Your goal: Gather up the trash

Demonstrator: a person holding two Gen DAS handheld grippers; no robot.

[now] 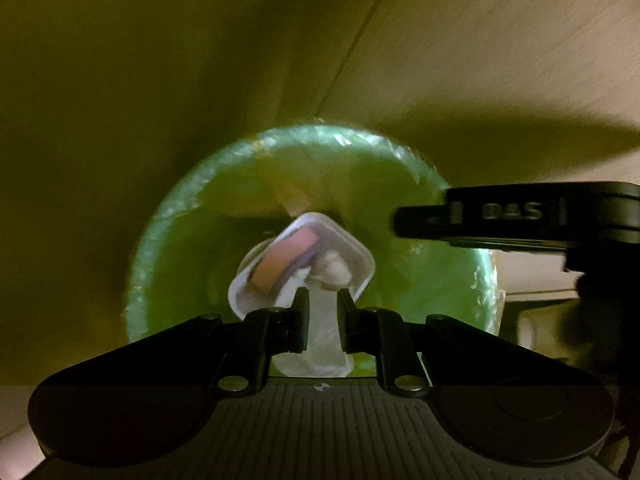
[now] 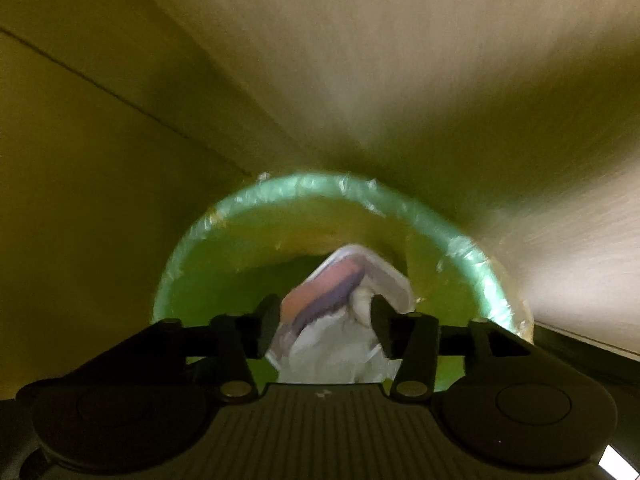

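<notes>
Trash tub (image 1: 320, 248) lies in green bin (image 1: 180, 240); "DAS"-marked right fingers (image 2: 324, 316) spread, left fingers (image 1: 323, 312) pinch clear plastic (image 1: 322, 328).

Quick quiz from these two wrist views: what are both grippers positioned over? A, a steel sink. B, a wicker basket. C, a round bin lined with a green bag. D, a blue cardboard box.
C: both wrist views look down into a round bin with a green plastic liner folded over its rim, and a white tray of trash sits inside it.

Dim, yellowish light falls on a pale wood-grain floor (image 2: 440, 80) with one seam.
</notes>
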